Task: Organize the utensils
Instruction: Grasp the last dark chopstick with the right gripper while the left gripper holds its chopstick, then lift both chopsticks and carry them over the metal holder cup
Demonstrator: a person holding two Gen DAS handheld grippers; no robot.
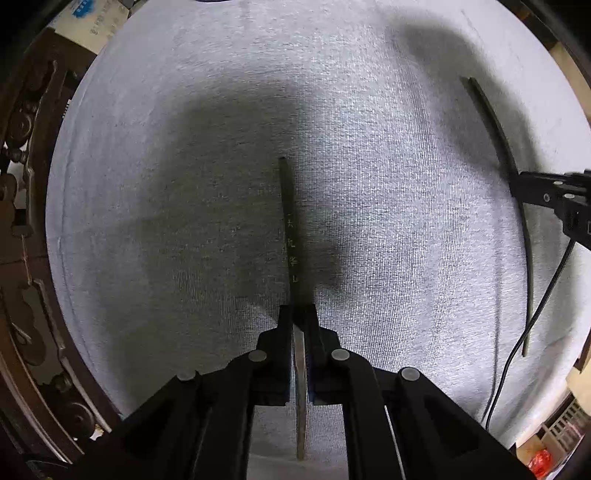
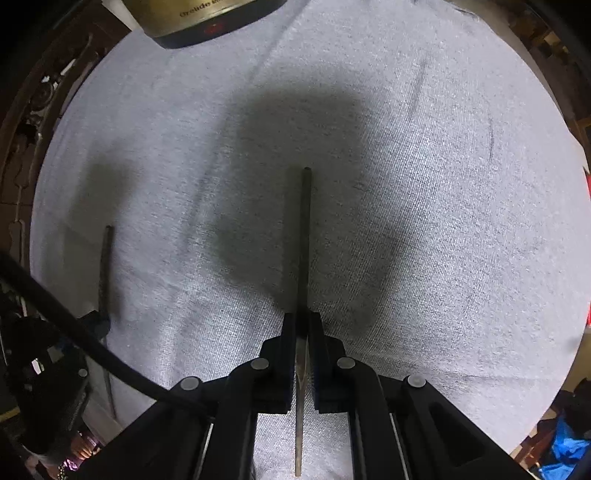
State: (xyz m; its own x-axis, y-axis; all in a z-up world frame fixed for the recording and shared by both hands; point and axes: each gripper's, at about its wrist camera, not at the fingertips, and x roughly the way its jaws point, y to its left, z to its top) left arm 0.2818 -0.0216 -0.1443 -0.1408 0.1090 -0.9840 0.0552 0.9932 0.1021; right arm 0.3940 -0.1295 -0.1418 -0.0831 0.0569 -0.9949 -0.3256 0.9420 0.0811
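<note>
My left gripper (image 1: 298,314) is shut on a dark chopstick (image 1: 290,229) with pale characters on it. The stick points straight ahead above the grey cloth (image 1: 184,184). My right gripper (image 2: 303,321) is shut on a second dark chopstick (image 2: 304,236), also pointing ahead. In the left wrist view the right gripper (image 1: 517,184) shows at the right edge holding its chopstick (image 1: 491,122). In the right wrist view the left gripper (image 2: 98,321) shows at the left with its chopstick (image 2: 105,266).
The grey cloth (image 2: 406,184) covers a dark carved wooden table (image 1: 26,221). A gold and black round appliance (image 2: 207,18) stands at the cloth's far edge. A box with blue print (image 1: 92,26) lies at the far left. A black cable (image 1: 517,350) hangs from the right gripper.
</note>
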